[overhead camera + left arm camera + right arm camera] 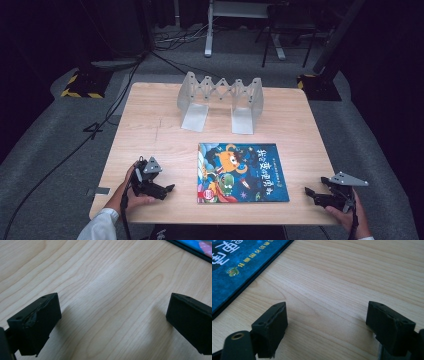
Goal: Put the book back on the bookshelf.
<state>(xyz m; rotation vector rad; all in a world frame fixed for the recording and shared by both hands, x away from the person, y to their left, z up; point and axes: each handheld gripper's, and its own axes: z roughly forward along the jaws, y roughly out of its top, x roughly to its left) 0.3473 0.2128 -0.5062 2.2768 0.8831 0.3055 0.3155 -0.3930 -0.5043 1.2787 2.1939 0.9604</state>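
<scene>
**Picture book flat on the table, both grippers open beside it**

Here, a thin picture book with a dark blue cover, cartoon creatures and yellow lettering (242, 172) lies flat on the pale wooden table (150, 130), in the lower middle of the high view, its near edge close to the table's near edge. In the left gripper view a corner of the book (195, 247) crosses the upper right of the frame; in the right gripper view its blue cover (239, 267) takes the upper left.

At the lower left of the high view the left gripper (167, 189), black with a grey three-cornered plate, rests on the table near the book's left edge, apart from it. Its own view shows the jaws spread wide with bare wood between them. At the lower right the right gripper (309, 192) sits just off the book's right edge, jaws likewise wide apart and holding nothing.

Beyond the book, in the upper middle of the high view, stands a grey metal expanding book rack with a zigzag back (220, 100), well apart from it.
</scene>
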